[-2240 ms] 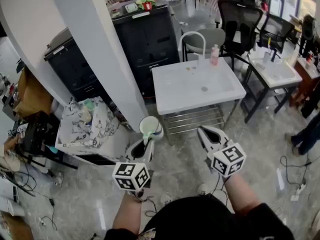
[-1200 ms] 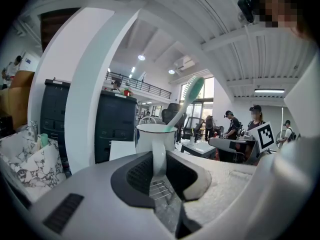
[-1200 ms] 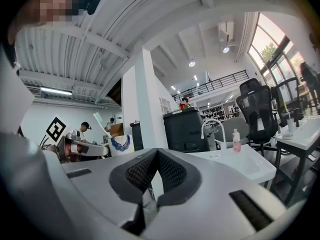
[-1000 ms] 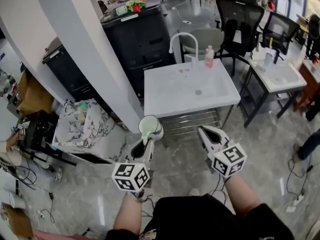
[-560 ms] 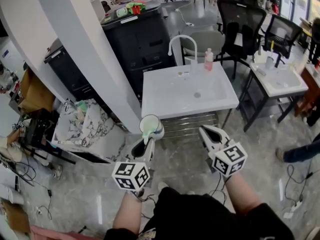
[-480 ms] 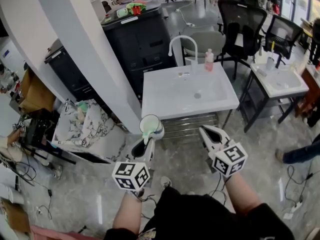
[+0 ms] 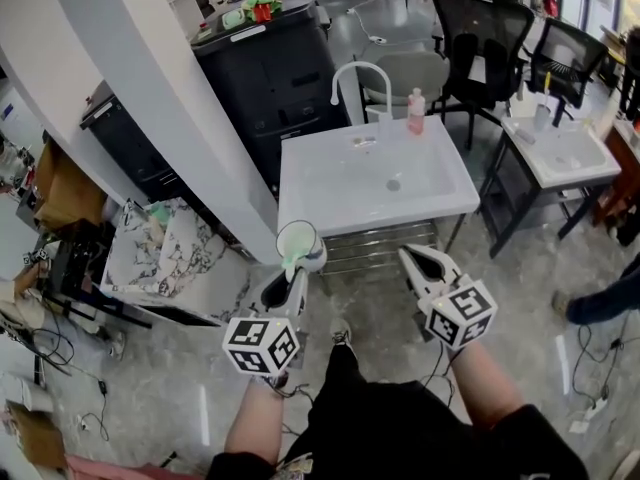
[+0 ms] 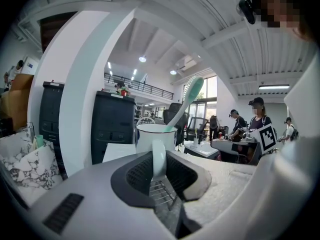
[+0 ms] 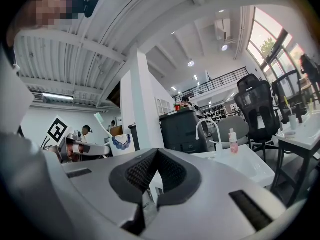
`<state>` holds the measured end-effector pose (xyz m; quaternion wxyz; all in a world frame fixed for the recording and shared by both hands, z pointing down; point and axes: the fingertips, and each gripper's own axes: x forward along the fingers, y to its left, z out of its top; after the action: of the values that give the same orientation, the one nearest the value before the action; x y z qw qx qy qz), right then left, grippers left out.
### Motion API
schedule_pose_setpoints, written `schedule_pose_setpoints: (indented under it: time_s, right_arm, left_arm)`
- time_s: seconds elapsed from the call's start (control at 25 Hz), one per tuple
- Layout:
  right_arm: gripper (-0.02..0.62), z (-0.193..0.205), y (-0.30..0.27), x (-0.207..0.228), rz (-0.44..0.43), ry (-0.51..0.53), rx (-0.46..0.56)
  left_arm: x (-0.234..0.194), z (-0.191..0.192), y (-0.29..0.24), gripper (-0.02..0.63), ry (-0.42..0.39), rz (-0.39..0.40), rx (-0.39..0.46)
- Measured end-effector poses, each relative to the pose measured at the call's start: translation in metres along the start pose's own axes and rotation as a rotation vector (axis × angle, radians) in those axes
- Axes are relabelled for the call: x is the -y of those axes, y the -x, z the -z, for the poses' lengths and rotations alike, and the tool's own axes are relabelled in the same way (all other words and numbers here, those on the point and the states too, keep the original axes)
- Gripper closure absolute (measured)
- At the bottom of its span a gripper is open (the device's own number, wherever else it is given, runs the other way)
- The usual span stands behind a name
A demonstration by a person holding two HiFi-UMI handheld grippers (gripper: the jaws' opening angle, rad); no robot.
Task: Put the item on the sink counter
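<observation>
Pinching a white mug [image 7: 298,243] by its handle, the left gripper [image 7: 293,278] holds it upright with a green toothbrush [image 8: 186,98] inside, short of the near left corner of the sink counter [image 7: 330,215]. The right gripper [image 7: 410,258], jaws together and empty, hangs alongside.

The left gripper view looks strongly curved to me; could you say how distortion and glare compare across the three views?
Left gripper view: fisheye bows the white pillar into an arc, corners black. Right gripper view: same bowing, with bright window glare at upper right. Head view: milder bending, even light, sharp.
</observation>
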<state>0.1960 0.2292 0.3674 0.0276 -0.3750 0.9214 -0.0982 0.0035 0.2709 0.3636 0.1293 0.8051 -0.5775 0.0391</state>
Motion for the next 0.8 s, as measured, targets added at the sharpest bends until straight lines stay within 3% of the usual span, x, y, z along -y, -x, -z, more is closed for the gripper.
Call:
schedule_pose_setpoints:
  time_s: [0.36, 0.8]
  right_arm:
    - [0.597, 0.007, -0.037, 0.02, 0.022, 0.009, -0.015]
    - [0.597, 0.0, -0.14, 0.056, 0.047, 0.013, -0.045]
  left_arm:
    - [-0.03, 0.0, -0.037, 0.546, 0.015, 0.016, 0.004]
    - [-0.111, -0.024, -0.116, 0.546, 0.014, 0.02, -0.01]
